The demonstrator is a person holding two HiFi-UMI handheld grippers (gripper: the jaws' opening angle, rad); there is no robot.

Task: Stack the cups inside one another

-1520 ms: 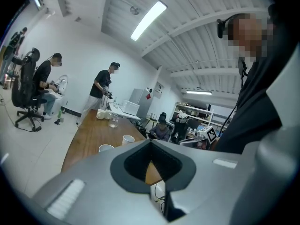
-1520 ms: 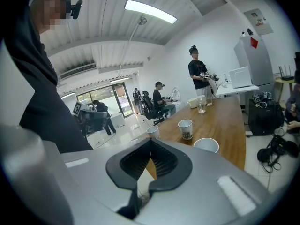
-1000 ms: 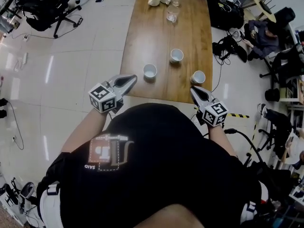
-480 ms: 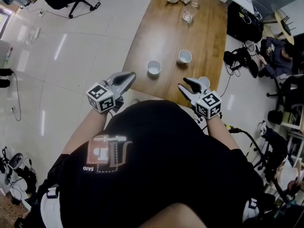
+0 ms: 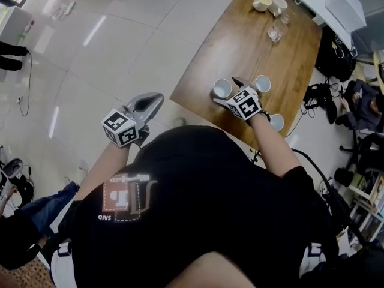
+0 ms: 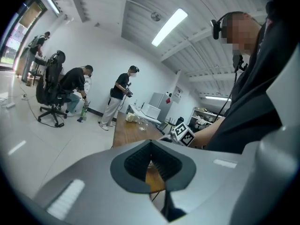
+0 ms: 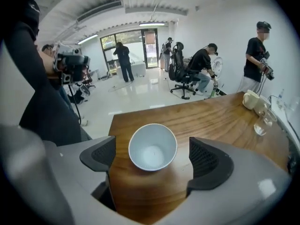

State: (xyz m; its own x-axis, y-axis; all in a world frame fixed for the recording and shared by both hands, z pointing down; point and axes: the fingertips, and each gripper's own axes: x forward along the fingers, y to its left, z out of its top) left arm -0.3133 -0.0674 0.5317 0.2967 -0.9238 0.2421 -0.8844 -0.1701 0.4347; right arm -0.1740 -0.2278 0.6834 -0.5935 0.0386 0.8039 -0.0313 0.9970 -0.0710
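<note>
While the right gripper hangs over the near end of the wooden table, we record its jaws as opening, spread wide on either side of a white cup. That cup stands upright on the tabletop, mouth up and empty, close to the table's near edge. In the right gripper view it sits centred between the ribbed pads with a gap on both sides, so nothing is gripped. From the head view we note a second white cup just beyond the right gripper, apart from the first. A third white cup sits near the table's right-hand edge, beside the person's right forearm. All three stand separately, none inside another. At the far end of the table we find two cream mugs side by side and two clear glasses just in front of them, well apart from the cups. The left gripper is held off the table, above the tiled floor to the left of the near corner. Its own view shows the jaws clenched together with nothing between them, and only a strip of table edge visible through the notch behind the tips. It touches no cup. Several people and an office chair occupy the room behind the table.
</note>
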